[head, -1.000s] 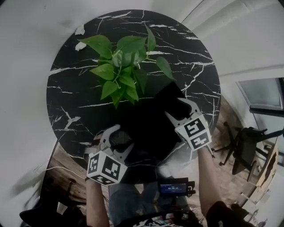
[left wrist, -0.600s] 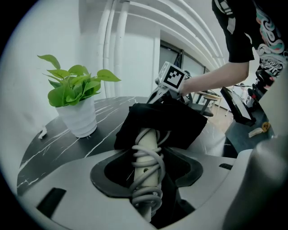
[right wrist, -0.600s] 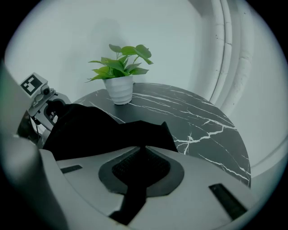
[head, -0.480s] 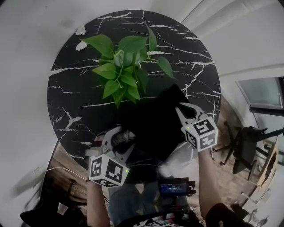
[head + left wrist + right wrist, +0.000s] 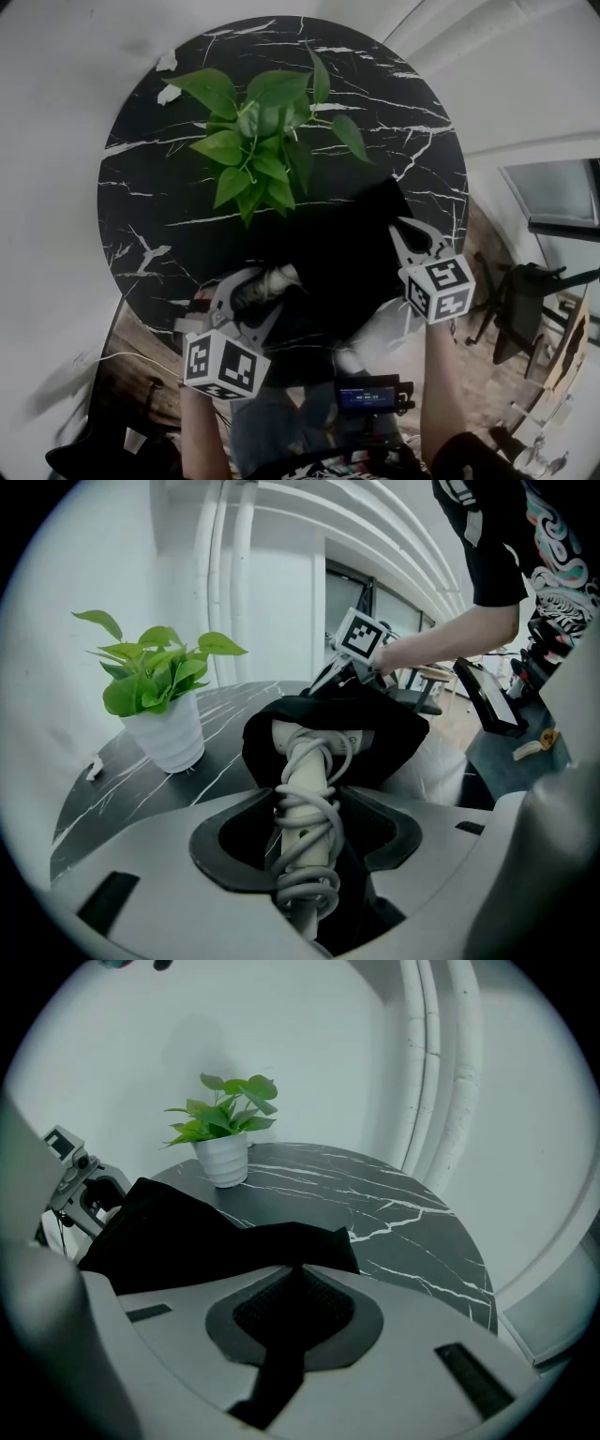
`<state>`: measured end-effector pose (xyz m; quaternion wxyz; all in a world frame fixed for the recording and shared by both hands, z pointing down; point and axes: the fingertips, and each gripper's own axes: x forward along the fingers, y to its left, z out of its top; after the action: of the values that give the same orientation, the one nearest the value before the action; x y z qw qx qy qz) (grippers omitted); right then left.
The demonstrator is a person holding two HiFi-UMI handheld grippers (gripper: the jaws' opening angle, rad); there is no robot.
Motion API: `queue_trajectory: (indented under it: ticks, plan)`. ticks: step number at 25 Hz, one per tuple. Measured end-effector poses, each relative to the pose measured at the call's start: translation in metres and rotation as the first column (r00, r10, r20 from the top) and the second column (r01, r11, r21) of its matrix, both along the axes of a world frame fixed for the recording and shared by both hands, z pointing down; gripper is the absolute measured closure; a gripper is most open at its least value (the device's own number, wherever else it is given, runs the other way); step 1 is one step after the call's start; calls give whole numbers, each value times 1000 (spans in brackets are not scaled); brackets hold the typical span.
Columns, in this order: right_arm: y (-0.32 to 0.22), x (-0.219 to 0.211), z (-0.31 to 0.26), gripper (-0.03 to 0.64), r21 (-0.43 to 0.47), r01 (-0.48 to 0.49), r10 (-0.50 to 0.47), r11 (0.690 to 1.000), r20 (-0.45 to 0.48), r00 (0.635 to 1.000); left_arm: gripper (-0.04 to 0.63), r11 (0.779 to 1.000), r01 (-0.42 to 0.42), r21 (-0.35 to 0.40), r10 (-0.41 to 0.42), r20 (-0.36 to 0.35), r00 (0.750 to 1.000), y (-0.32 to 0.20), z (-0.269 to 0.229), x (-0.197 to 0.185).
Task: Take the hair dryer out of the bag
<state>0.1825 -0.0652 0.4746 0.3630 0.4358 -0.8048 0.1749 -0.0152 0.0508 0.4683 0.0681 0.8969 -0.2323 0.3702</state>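
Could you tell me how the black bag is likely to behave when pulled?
Probably floppy: the black bag drapes in folds where the right gripper pinches it. Likely light: one pinched edge holds a fold up. It may snag, since the corded hair dryer sits in its mouth.

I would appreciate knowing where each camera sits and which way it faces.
Head view: on the person's head, steeply down at the marble table, potted plant and bag; forearms, left gripper and right gripper show.
Left gripper view: on the left gripper, along its jaws, shut on the cord-wrapped hair dryer, toward the bag; the right forearm shows.
Right gripper view: on the right gripper, along jaws pinching the bag, across the table; the left gripper shows.
Shared: both gripper views see the potted plant.
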Motion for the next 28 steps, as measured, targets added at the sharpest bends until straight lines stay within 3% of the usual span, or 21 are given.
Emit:
queue_trajectory:
  ticks: [6,12,28]
  plan:
    - [-6,23,-13,588,43,-31,32,999,-13,999,367,1000,-9,-5,9,8,1000,2,1,-5]
    - [-6,28,-16,588,75,2,0,997,-35,999,368,1000,-14,17,13,16,1000,1,-1,-5]
    - [-5,53,-17,588,93,-31,36,995,-57,998,368,1000,10,28,-11,31,999,-4,-6,-21]
